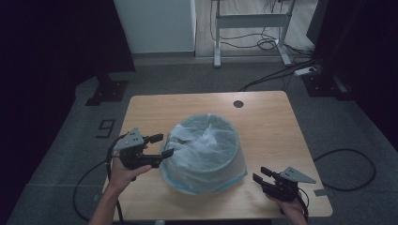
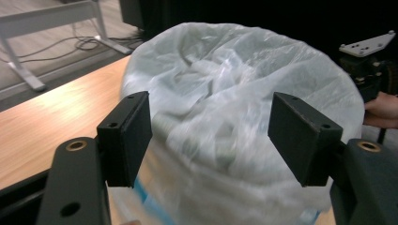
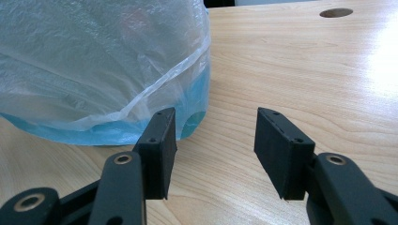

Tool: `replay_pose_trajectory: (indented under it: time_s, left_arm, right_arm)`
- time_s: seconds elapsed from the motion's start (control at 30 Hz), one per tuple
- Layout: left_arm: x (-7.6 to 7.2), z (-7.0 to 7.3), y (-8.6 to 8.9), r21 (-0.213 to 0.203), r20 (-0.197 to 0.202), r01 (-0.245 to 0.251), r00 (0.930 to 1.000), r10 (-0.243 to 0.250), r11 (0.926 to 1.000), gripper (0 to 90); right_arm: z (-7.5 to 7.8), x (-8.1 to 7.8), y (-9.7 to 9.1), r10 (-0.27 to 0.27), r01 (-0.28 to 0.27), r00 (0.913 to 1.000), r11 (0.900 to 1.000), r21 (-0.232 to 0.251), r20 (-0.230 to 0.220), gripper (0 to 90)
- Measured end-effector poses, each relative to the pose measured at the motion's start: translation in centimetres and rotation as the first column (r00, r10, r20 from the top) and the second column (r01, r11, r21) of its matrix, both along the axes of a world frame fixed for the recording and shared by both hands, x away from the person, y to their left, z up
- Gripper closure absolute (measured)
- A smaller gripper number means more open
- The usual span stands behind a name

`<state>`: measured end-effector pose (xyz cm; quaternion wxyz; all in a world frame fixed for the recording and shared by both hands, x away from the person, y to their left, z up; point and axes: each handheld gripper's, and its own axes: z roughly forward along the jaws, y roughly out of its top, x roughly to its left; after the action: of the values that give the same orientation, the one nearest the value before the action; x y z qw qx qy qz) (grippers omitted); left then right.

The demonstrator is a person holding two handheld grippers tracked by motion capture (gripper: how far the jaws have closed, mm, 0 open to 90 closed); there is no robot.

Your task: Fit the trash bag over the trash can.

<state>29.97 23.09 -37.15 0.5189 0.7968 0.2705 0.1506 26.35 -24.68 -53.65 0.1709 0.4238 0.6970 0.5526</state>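
A light wooden worktop (image 1: 263, 117) stands on grey carpet. A blue bin lined with a clear plastic bag (image 1: 205, 152) sits on it. Beyond the bin, near the far edge, is a round cable hole (image 1: 238, 103).

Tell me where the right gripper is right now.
In the high view the right gripper sits near the table's front right corner, jaws open, just right of the bag-lined bin and not touching it.

Bagged bin (image 1: 206, 152) blocks mid-table (image 1: 267, 117); the far side lies open
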Motion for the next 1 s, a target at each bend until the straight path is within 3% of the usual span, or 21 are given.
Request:
replay_pose_trajectory:
  time_s: [0.27,0.67,0.77,1.0]
  left_arm:
    - [-1.8,-2.7,3.3,-0.016,-0.013,-0.077,0.9970,0.076,0.9969,30.4]
    - [-4.1,-8.5,6.4,0.018,-0.069,-0.173,0.9824,0.174,0.9848,30.4]
    - [-4.1,-9.1,6.6,0.036,-0.077,-0.184,0.9796,0.186,0.9824,30.4]
    - [-3.8,-9.4,6.6,0.033,-0.079,-0.193,0.9775,0.195,0.9806,30.2]
  right_arm:
    - [-0.1,0.1,0.2,0.003,-0.003,1.0000,1.0000,-0.004,0.001,47.9]
    - [-0.1,0.3,0.2,0.004,-0.004,1.0000,1.0000,-0.007,0.003,47.9]
    - [-0.1,0.4,0.3,0.004,-0.004,1.0000,1.0000,-0.007,0.004,47.8]
    - [0.0,0.5,0.2,-0.006,0.006,0.9999,0.9999,-0.009,0.011,45.9]
